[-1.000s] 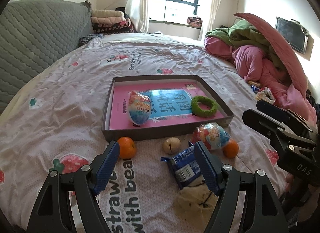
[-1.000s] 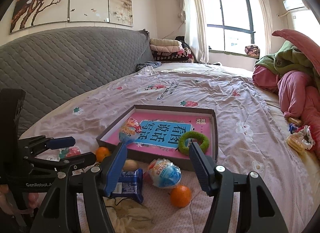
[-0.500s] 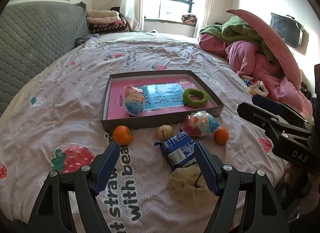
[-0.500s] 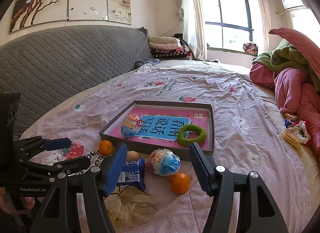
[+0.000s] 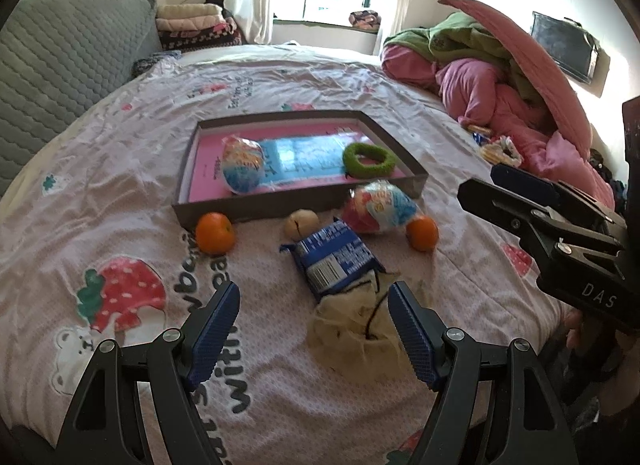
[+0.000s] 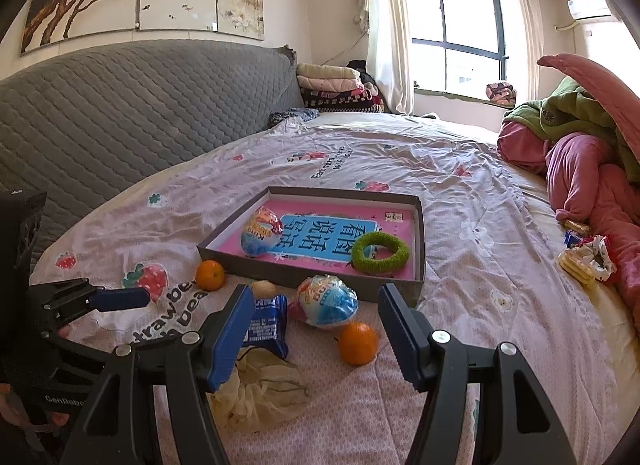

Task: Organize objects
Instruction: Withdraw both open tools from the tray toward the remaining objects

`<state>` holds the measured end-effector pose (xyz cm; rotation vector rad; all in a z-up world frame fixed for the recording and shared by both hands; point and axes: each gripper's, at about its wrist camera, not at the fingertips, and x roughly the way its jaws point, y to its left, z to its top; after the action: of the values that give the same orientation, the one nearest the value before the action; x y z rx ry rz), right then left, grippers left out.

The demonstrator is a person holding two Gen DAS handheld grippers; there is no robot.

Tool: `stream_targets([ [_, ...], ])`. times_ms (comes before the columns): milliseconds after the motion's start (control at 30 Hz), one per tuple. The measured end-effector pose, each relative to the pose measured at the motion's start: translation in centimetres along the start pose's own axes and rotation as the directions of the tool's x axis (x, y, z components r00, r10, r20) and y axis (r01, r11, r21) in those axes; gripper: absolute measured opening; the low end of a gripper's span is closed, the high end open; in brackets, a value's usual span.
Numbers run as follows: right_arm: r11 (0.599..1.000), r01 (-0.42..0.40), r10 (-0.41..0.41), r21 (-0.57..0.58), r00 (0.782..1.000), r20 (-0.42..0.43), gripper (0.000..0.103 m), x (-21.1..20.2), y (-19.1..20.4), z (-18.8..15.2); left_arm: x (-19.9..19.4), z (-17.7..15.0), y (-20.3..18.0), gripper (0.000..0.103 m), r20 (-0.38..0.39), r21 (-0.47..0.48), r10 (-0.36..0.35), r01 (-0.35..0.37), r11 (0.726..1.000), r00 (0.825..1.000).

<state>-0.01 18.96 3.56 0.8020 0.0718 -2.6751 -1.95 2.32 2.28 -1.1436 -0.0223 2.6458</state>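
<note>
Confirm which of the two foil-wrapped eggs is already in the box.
The egg beside the green ring, inside the box. The other egg lies outside on the bedsheet.

From my remote station I counted the things laid out on the bed. There was one shallow grey box [image 5: 416,179]. There were two egg-shaped foil-wrapped treats: one inside the box [image 5: 242,169] and one outside it [image 5: 380,207]. There was one fuzzy green ring [image 5: 370,159]. I counted two oranges: one on the left [image 5: 215,232] and one on the right [image 5: 422,233]. There was one walnut [image 5: 301,222], one blue snack packet [image 5: 336,257] and one cream mesh pouch [image 5: 352,325]. I saw two pairs of tongs: the left tongs [image 5: 314,331] and the right tongs [image 6: 316,335].
</note>
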Motion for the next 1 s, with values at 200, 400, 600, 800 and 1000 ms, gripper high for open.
stream_targets([
  [200, 1.0, -0.002, 0.001, -0.007, 1.0, -0.021, 0.064, 0.4, 0.1, -0.6, 0.8, -0.7, -0.4, 0.078, -0.029, 0.004, -0.009, 0.009, 1.0, 1.0],
  [400, 1.0, -0.003, 0.003, -0.003, 0.999, -0.036, 0.064, 0.7, -0.1, -1.0, 1.2, -1.1, -0.9, 0.078, -0.048, 0.015, -0.025, 0.026, 1.0, 0.999],
  [600, 1.0, -0.007, 0.007, 0.007, 0.999, -0.045, 0.064, 0.8, -0.2, -1.2, 1.4, -1.3, -1.0, 0.078, -0.06, 0.011, -0.034, 0.034, 0.999, 0.998],
  [800, 1.0, -0.012, 0.012, 0.006, 0.998, -0.057, 0.064, 0.9, -0.2, -1.5, 1.9, -1.8, -1.4, 0.078, -0.091, 0.016, -0.042, 0.043, 0.999, 0.995],
  [1000, 1.0, -0.005, 0.006, 0.01, 0.997, -0.074, 0.064, 1.3, -0.4, -1.8, 2.2, -2.1, -1.8, 0.078, -0.102, 0.023, -0.049, 0.051, 0.998, 0.994],
])
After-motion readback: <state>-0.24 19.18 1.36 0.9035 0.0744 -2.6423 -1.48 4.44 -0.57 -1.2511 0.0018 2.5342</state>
